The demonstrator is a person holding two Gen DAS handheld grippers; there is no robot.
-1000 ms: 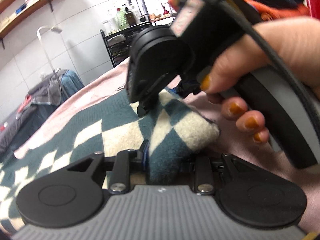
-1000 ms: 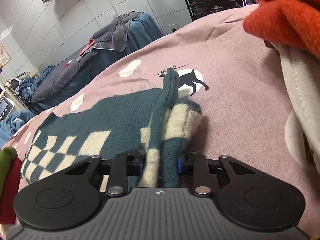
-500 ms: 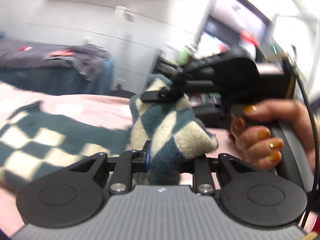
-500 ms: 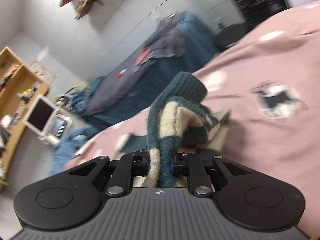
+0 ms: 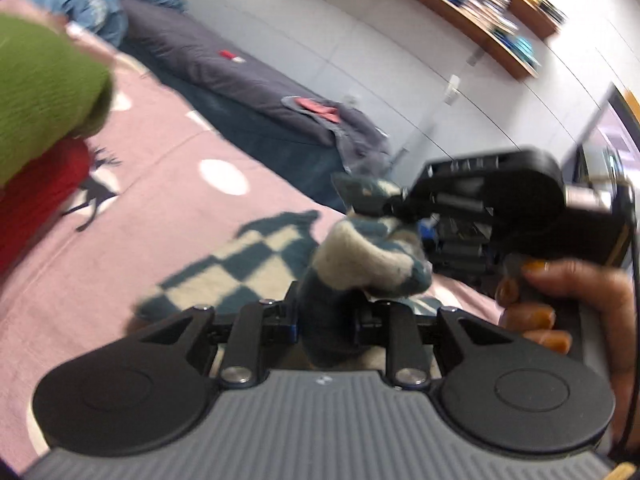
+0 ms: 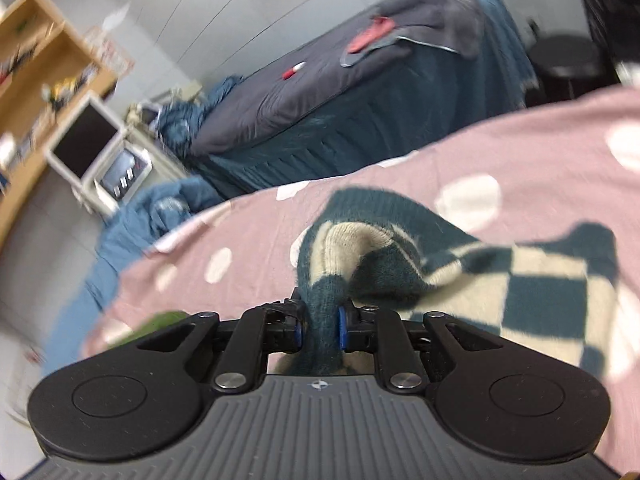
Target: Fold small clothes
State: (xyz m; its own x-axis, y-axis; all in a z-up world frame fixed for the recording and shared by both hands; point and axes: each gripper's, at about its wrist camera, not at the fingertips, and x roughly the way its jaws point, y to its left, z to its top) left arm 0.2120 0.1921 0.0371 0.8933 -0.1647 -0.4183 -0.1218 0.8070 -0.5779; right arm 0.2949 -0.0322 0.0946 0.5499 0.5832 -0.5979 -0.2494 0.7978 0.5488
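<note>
Item: checkered knit garment (image 6: 520, 280), teal and cream, partly lifted off the pink bedspread (image 6: 400, 184).
Left gripper (image 5: 326, 322): clamped on a bunched edge.
Right gripper (image 6: 320, 326): clamped on another fold, close by.
Risk, as I judged it: thick knit slipping free; the trailing part dragging and creasing.

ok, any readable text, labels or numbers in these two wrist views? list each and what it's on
None readable.
Left gripper body: small white mark, a symbol, no letters.
Right gripper body: small round crosshair mark, no letters.
Poster on the wall by the wooden shelf: print blurred.
Small screen beside the monitor: bars only, blurred.
Shelf items: too blurred.
</note>
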